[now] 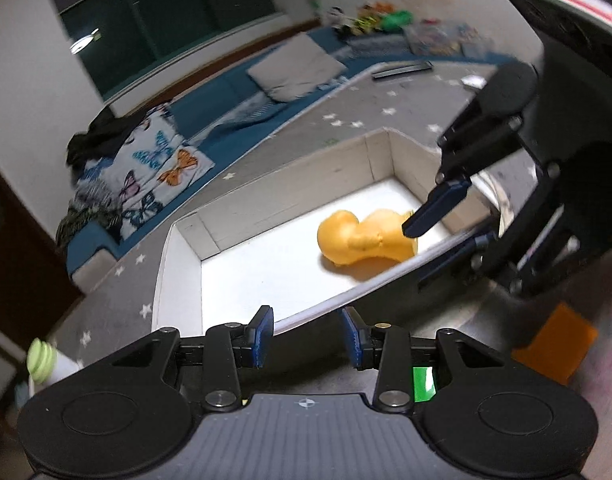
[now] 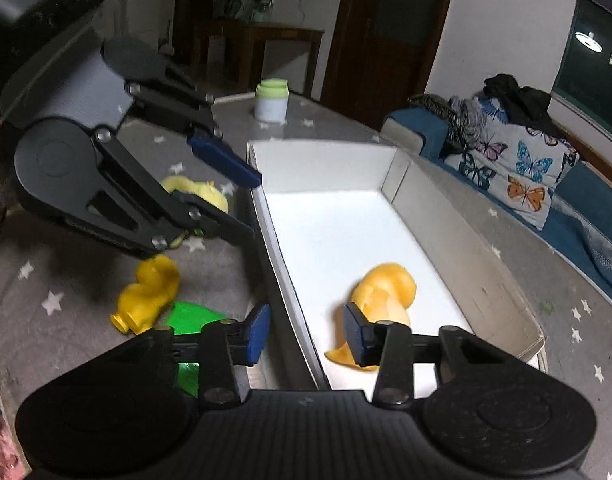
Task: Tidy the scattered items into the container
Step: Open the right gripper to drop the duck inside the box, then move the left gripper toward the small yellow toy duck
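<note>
Right gripper (image 2: pixel 306 334) hung with its blue fingers spread and nothing between them, straddling the near left wall of the white box (image 2: pixel 265 216). Left gripper (image 1: pixel 307 330) was likewise released and empty, poised just outside the box's long wall (image 1: pixel 326 304).

Inside the box, toward its near end in the right wrist view, an orange-yellow duck toy (image 2: pixel 386 292) lay on its side on the white floor, smooth and rounded. Most of the box floor beyond it was bare.

Outside the box's left wall, on the grey star-patterned cloth (image 2: pixel 53 300), lay a second yellow duck (image 2: pixel 149 294) touching a green piece (image 2: pixel 193 314), and a paler yellow toy (image 2: pixel 197 192) farther off, partly hidden by the left gripper. A green-lidded jar (image 2: pixel 271 100) stood beyond the box's far corner.
</note>
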Available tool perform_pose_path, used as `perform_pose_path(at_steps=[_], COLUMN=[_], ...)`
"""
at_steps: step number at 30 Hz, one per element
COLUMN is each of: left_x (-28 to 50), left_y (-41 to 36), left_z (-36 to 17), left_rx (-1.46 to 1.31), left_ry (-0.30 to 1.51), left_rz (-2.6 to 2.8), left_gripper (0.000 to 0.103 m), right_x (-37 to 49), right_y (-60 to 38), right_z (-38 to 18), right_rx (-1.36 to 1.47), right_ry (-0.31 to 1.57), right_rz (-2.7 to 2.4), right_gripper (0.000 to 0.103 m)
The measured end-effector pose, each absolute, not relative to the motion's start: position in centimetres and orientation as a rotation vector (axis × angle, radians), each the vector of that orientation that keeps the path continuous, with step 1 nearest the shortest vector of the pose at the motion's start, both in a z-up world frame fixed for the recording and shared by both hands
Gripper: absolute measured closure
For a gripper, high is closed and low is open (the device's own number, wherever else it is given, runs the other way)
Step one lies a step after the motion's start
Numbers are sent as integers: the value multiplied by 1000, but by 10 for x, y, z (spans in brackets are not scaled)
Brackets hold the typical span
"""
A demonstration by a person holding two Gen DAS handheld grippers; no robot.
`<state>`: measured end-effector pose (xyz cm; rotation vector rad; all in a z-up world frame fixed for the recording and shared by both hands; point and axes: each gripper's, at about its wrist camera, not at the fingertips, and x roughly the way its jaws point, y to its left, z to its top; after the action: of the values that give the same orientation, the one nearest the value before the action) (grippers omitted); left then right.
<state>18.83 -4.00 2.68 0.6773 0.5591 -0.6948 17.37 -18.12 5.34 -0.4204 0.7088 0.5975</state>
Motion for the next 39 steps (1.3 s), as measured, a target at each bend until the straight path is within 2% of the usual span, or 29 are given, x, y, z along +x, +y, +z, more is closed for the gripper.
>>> perform_pose_path(at_steps=[9, 12, 16, 26, 39], left_x=[197, 202, 207, 196, 186], left_y=[-53, -57, -61, -57, -65], left_z=[10, 2, -3, 4, 16], left_rx=[911, 973, 1010, 979, 852], left_ry=[522, 526, 523, 535, 582], left_rz=[-796, -810, -817, -858, -866], left_gripper=[62, 62, 69, 79, 80], right_x=[184, 180, 179, 172, 152], right_y=[-178, -178, -179, -187, -203], right_z=[40, 37, 37, 38, 39], right_rx=[-436, -453, -457, -472, -523], right_ry=[746, 741, 743, 756, 769], right_rz=[638, 645, 653, 676, 732], right_gripper=[86, 87, 89, 90, 88])
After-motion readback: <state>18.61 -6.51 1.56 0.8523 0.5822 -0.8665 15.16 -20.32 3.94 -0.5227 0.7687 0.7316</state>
